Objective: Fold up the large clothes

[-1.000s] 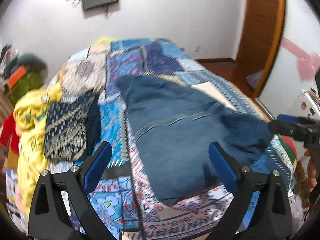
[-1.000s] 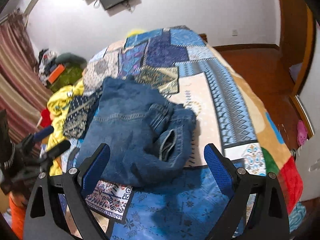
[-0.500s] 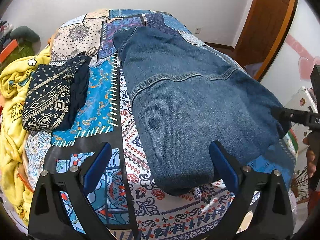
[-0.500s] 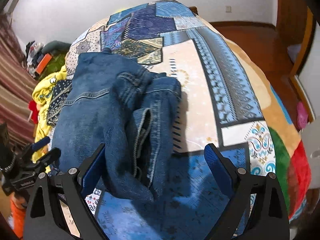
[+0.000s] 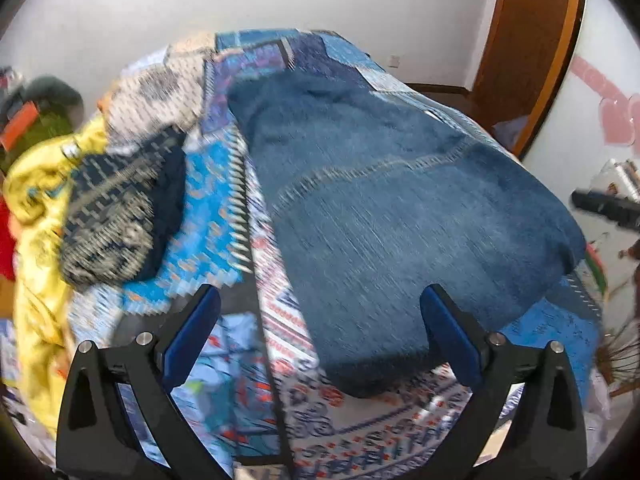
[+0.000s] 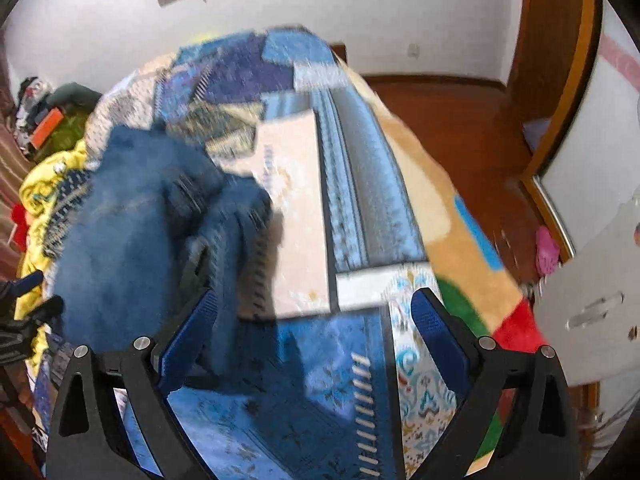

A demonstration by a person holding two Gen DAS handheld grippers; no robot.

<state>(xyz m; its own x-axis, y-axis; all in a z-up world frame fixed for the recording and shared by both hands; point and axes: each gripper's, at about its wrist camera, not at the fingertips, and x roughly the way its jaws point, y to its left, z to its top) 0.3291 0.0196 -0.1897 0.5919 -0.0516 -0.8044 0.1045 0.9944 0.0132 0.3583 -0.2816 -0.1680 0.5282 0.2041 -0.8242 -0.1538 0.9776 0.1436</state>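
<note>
A folded pair of blue jeans (image 5: 400, 208) lies on the patchwork bedspread (image 5: 224, 208). In the left wrist view my left gripper (image 5: 320, 340) stands open above the near end of the jeans, nothing between its fingers. In the right wrist view the jeans (image 6: 132, 232) sit bunched at the left, with a waistband edge turned up. My right gripper (image 6: 314, 340) is open over the blue part of the bedspread (image 6: 300, 380), to the right of the jeans. Both views are motion-blurred. The other gripper's tip shows at each view's edge.
A folded dark patterned garment (image 5: 120, 216) rests left of the jeans, beside a yellow cloth heap (image 5: 36, 200). A wooden door (image 5: 528, 40) and wood floor (image 6: 452, 120) lie to the right. A white drawer unit (image 6: 592, 304) stands by the bed corner.
Both grippers have pulled back and tilted up from the jeans, so more wall and bed shows. The jeans lie where they were. Both stay open.
</note>
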